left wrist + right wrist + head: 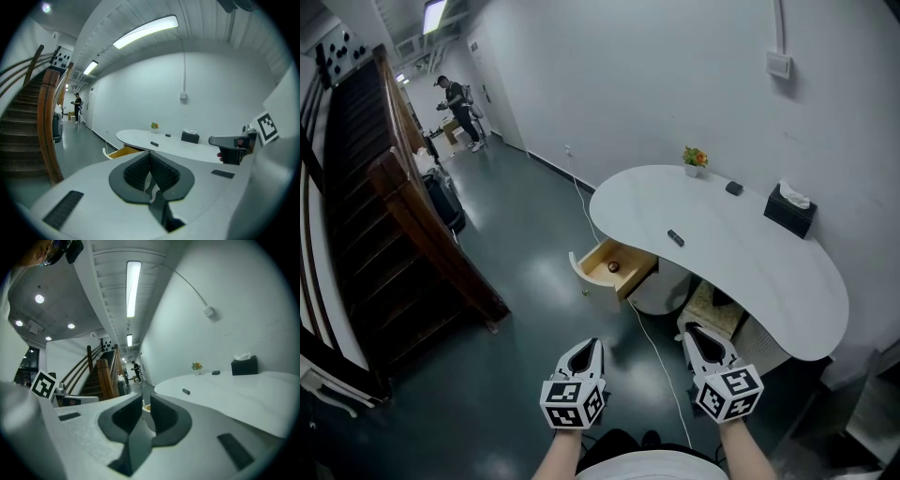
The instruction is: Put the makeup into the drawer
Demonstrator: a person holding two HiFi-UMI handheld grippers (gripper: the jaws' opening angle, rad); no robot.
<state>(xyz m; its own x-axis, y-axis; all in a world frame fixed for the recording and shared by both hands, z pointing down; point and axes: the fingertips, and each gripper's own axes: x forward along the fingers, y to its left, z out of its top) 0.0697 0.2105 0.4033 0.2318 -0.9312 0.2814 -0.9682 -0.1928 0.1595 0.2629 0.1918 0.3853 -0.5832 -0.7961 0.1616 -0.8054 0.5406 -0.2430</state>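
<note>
A white curved table (741,267) stands ahead, with a wooden drawer (630,273) pulled open at its near left side. A small round reddish item (613,266) lies in the drawer. A small dark makeup stick (675,237) lies on the tabletop, and a second dark piece (733,187) sits farther back. Both grippers hover low in front of me, well short of the table. My left gripper (589,344) has its pads together and holds nothing. My right gripper (690,331) shows a narrow gap between its pads (161,412), with nothing in it.
A black tissue box (789,210) and a small flower pot (695,159) stand at the table's back. A wooden staircase (394,234) fills the left. A white cable (654,349) runs across the dark floor. A person (459,108) stands far down the corridor.
</note>
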